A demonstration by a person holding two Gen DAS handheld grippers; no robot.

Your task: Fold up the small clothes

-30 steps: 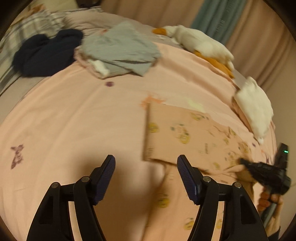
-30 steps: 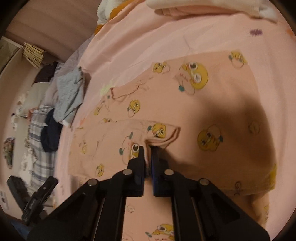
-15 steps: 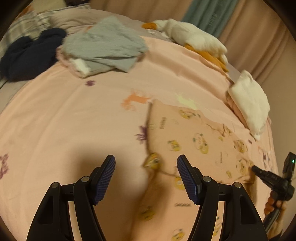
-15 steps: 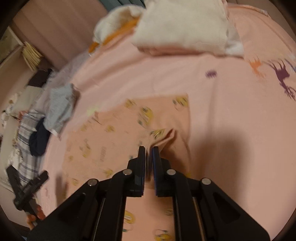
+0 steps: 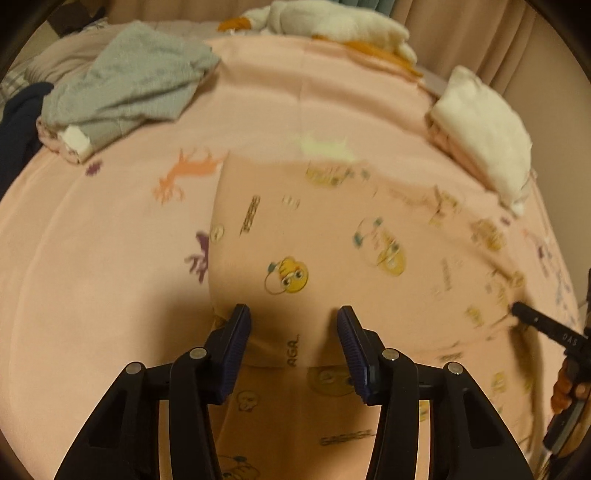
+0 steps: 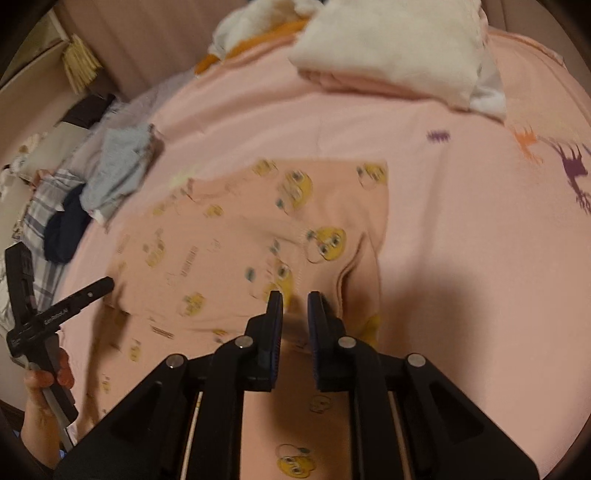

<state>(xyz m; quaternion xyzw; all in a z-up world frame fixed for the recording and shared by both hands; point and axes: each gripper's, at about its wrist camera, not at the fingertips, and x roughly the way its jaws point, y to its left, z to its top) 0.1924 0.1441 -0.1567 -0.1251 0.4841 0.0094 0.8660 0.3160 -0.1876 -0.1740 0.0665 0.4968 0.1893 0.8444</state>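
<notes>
A pink garment (image 5: 332, 240) printed with yellow cartoon faces lies partly folded on the pink bedsheet (image 5: 92, 277). My left gripper (image 5: 293, 321) hovers low over its near left edge. Its jaws are closing, with the cloth lying between the tips but not pinched. In the right wrist view the same garment (image 6: 229, 236) spreads ahead. My right gripper (image 6: 295, 306) sits at a bunched fold on its right side. Its jaws are closing with a narrow gap, and cloth shows between them. The other gripper (image 6: 74, 302) appears at the left, held by a hand (image 6: 48, 376).
A grey garment (image 5: 129, 81) lies in a loose pile with a navy one (image 5: 14, 122) at the back left. A stack of folded white and pink clothes (image 5: 484, 129) sits at the back right. A white and orange plush toy (image 5: 332, 26) lies against the curtains.
My left gripper has dropped and slid over the garment's left edge, and its jaws have narrowed. My right gripper, earlier pinched on a fold, moved across and now shows a gap.
</notes>
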